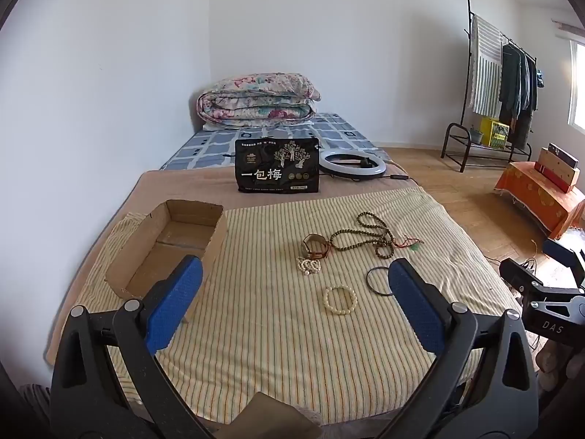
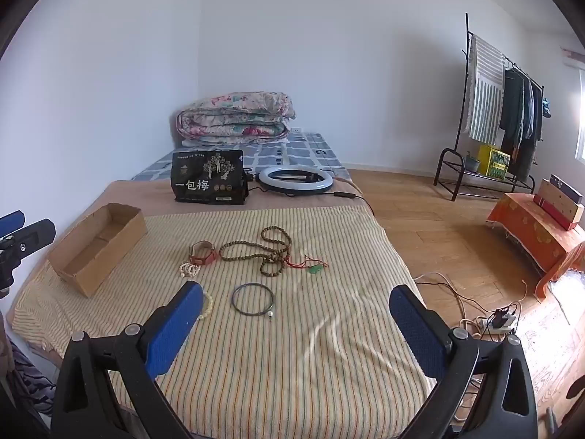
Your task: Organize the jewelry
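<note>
Jewelry lies on a striped cloth [image 1: 256, 311] on the bed: a long brown bead necklace [image 1: 365, 236] [image 2: 270, 248], a brown watch-like bracelet [image 1: 314, 247] [image 2: 203, 252], a small white bead bracelet [image 1: 309, 265] [image 2: 188, 269], a cream bead bracelet [image 1: 340, 300] [image 2: 207, 305], a dark thin bangle [image 1: 376, 281] [image 2: 253, 299] and a red cord with a green pendant [image 1: 411, 243] [image 2: 314, 267]. An open, empty cardboard box [image 1: 164, 245] [image 2: 97, 247] stands at the left. My left gripper [image 1: 294, 278] and right gripper [image 2: 296, 303] are open and empty, above the cloth's near part.
A black snack bag [image 1: 277, 170] [image 2: 208, 177] and a ring light [image 1: 353, 162] [image 2: 296, 179] with a cable sit behind the cloth. A folded quilt [image 1: 256, 98] lies at the bed's far end. A clothes rack [image 2: 501, 109], an orange-covered stand [image 2: 530, 234] and floor cables [image 2: 486, 318] are at the right.
</note>
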`<action>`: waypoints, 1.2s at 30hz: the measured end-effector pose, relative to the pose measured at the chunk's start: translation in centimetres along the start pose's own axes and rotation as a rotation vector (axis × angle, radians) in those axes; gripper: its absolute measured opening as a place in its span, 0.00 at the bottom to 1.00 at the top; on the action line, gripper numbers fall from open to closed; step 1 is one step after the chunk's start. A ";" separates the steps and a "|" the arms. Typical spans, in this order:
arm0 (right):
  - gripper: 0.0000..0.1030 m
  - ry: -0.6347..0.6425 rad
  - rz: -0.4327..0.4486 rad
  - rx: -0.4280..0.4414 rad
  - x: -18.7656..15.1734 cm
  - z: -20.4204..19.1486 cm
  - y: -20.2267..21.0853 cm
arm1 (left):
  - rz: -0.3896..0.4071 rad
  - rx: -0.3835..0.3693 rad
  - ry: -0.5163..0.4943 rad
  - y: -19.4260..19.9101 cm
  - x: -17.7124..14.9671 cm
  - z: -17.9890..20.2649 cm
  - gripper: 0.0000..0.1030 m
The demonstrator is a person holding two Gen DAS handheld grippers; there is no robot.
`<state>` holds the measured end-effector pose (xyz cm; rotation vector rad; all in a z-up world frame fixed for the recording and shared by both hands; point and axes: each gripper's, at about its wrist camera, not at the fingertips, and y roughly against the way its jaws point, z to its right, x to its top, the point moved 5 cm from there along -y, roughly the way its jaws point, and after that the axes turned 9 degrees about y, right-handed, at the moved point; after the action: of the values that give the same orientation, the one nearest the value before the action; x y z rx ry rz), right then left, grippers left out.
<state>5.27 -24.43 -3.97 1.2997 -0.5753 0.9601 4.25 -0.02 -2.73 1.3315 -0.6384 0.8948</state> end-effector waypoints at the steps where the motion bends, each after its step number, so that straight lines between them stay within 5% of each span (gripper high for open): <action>1: 1.00 0.005 -0.002 -0.004 0.0 0.0 0.0 | 0.000 0.000 0.002 0.0 0.0 0.0 1.00; 36: 1.00 0.000 0.006 0.018 0.4 -0.4 0.3 | 0.033 -0.009 -0.004 0.7 0.8 0.6 1.00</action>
<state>5.17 -23.97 -3.51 1.3151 -0.5715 0.9722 4.18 -0.46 -1.58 1.3188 -0.6683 0.9151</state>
